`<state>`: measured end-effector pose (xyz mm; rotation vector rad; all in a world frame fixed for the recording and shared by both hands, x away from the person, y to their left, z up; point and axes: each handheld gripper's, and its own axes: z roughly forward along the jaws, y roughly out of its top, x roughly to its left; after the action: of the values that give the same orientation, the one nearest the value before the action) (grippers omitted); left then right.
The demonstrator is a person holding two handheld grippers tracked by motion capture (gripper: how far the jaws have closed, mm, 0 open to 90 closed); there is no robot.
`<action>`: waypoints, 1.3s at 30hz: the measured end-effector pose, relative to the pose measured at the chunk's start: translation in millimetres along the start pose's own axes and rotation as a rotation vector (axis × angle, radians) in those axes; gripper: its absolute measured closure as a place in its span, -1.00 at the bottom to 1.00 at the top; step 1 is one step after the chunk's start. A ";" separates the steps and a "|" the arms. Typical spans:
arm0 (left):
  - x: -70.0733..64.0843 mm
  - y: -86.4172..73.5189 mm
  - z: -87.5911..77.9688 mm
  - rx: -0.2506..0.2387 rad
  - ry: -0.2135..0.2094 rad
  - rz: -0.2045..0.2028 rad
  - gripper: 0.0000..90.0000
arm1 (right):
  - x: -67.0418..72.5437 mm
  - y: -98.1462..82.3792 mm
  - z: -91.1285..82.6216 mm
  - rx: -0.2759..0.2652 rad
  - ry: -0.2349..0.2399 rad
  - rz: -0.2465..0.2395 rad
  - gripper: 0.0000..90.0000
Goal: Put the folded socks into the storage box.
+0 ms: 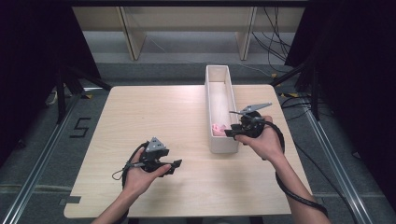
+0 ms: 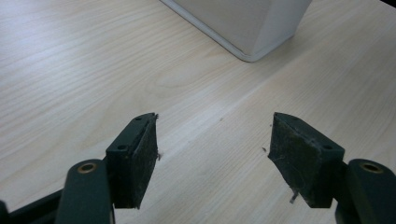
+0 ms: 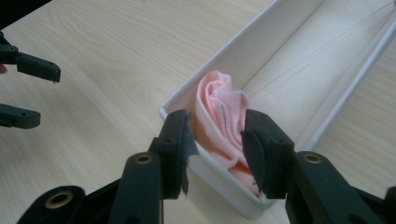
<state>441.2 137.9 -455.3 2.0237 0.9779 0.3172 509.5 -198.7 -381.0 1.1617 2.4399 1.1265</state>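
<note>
Over the near end of the white tray [image 1: 208,100], close to the tabletop's [image 1: 140,116] right edge, the right gripper [image 1: 231,132] is held in the person's right hand [image 1: 264,140] with its jaws standing apart; in the right gripper view the right gripper [image 3: 215,147] straddles the tray's near end wall, one jaw outside that wall and the other over the inside, and the pads do not press on anything. Just beyond the pads lies the pink cloth [image 3: 219,116], rolled and bunched, resting inside the tray against its near end wall and the adjoining long wall; whether the inner pad touches the cloth cannot be told. From above, the pink cloth [image 1: 218,127] shows at the tray's near end, just beside the gripper tips. The rest of the tray interior [image 3: 299,60] runs away toward the tabletop's far edge. Toward the near-left part of the tabletop, well apart from the tray, the left gripper [image 1: 173,166] is held in the left hand [image 1: 140,177]; in its own view the left gripper [image 2: 212,154] has jaws wide apart with bare wood between them, and the tray's near corner [image 2: 252,32] lies ahead.
</note>
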 end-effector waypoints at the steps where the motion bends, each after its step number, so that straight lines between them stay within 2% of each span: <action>1: 1.0 -0.6 -1.4 -0.001 0.009 -0.004 -0.31 | -1.3 -0.7 -2.0 0.002 0.001 -0.023 0.33; 2: 2.7 -1.2 -2.4 -0.002 0.004 -0.004 -0.31 | 0.7 -2.5 -3.0 -0.004 0.002 0.000 0.32; 3: 4.1 -2.1 -3.6 -0.007 0.007 -0.006 -0.31 | -0.2 -4.2 -3.7 -0.010 -0.002 -0.018 0.32; 4: 6.0 -2.7 -5.1 -0.004 0.006 -0.002 -0.31 | 0.9 -5.7 -6.4 -0.005 -0.002 -0.008 0.32; 6: 7.5 -4.6 -6.2 -0.019 0.016 -0.015 -0.31 | 2.9 -10.1 -7.5 -0.031 -0.004 0.015 0.31; 7: 8.8 -5.6 -7.2 -0.022 0.023 -0.015 -0.31 | 3.2 -11.5 -10.0 -0.018 -0.003 0.020 0.31; 8: 10.1 -6.7 -8.5 -0.022 0.031 -0.014 -0.31 | 3.0 -13.8 -10.6 -0.032 -0.005 0.010 0.31; 10: 12.1 -8.7 -9.6 -0.042 0.035 -0.029 -0.31 | 4.8 -19.2 -13.1 -0.034 -0.005 0.022 0.30; 12: 15.7 -10.6 -12.7 -0.029 0.038 -0.024 -0.32 | 4.1 -24.2 -15.5 -0.046 -0.008 0.012 0.29; 13: 16.9 -12.1 -13.8 -0.034 0.053 -0.026 -0.32 | 3.5 -27.2 -17.0 -0.049 -0.024 0.000 0.29; 14: 17.9 -13.0 -14.6 -0.036 0.057 -0.027 -0.32 | 4.1 -30.4 -19.3 -0.044 -0.018 0.017 0.28; 15: 19.6 -14.5 -15.0 -0.047 0.057 -0.041 -0.33 | 3.8 -32.9 -19.6 -0.059 -0.024 0.016 0.28; 16: 21.3 -15.2 -16.5 -0.040 0.064 -0.035 -0.34 | 2.7 -36.5 -22.2 -0.065 -0.029 0.013 0.27; 17: 22.6 -16.9 -17.5 -0.049 0.075 -0.051 -0.35 | 2.4 -38.5 -23.9 -0.067 -0.037 0.015 0.26; 18: 24.5 -17.7 -19.1 -0.038 0.084 -0.040 -0.35 | 1.9 -42.5 -25.6 -0.087 -0.045 0.026 0.26; 21: 29.6 -22.0 -22.0 -0.045 0.102 -0.039 -0.37 | 0.0 -51.4 -30.5 -0.108 -0.045 0.052 0.25; 23: 31.6 -25.2 -23.3 -0.059 0.114 -0.057 -0.38 | -4.0 -59.5 -32.6 -0.116 -0.057 0.058 0.24; 25: 35.9 -30.1 -24.8 -0.059 0.122 -0.047 -0.38 | -8.5 -66.6 -32.7 -0.118 -0.051 0.066 0.24; 26: 37.2 -32.4 -25.1 -0.059 0.130 -0.048 -0.38 | -10.6 -72.3 -33.3 -0.113 -0.066 0.081 0.24; 27: 37.8 -34.1 -25.5 -0.058 0.136 -0.055 -0.38 | -14.1 -76.7 -33.6 -0.103 -0.076 0.076 0.24; 28: 39.2 -36.6 -25.8 -0.054 0.148 -0.052 -0.38 | -14.2 -80.8 -31.6 -0.111 -0.071 0.105 0.24; 29: 40.2 -39.7 -24.7 -0.070 0.156 -0.057 -0.38 | -17.0 -85.6 -31.4 -0.105 -0.086 0.107 0.23; 30: 41.9 -42.2 -25.3 -0.064 0.163 -0.059 -0.38 | -19.5 -90.2 -30.9 -0.101 -0.095 0.112 0.23; 31: 44.4 -44.7 -25.7 -0.060 0.169 -0.055 -0.38 | -19.7 -94.7 -31.7 -0.084 -0.090 0.148 0.23; 33: 47.7 -49.2 -25.8 -0.077 0.185 -0.067 -0.39 | -27.1 -104.4 -30.1 -0.100 -0.096 0.138 0.21; 34: 49.4 -51.5 -26.0 -0.086 0.193 -0.069 -0.39 | -26.4 -107.6 -30.0 -0.094 -0.106 0.162 0.20; 36: 53.1 -55.8 -26.5 -0.102 0.211 -0.081 -0.40 | -30.5 -116.1 -29.4 -0.090 -0.134 0.153 0.20; 38: 57.0 -61.1 -26.6 -0.111 0.222 -0.088 -0.40 | -33.0 -124.8 -28.9 -0.083 -0.150 0.167 0.20; 39: 58.4 -63.4 -26.4 -0.113 0.223 -0.093 -0.40 | -34.0 -130.5 -27.3 -0.100 -0.159 0.181 0.20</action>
<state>432.5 217.8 -496.0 1.8616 1.1603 0.5447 444.4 -290.4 -460.3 1.4051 2.1717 1.1421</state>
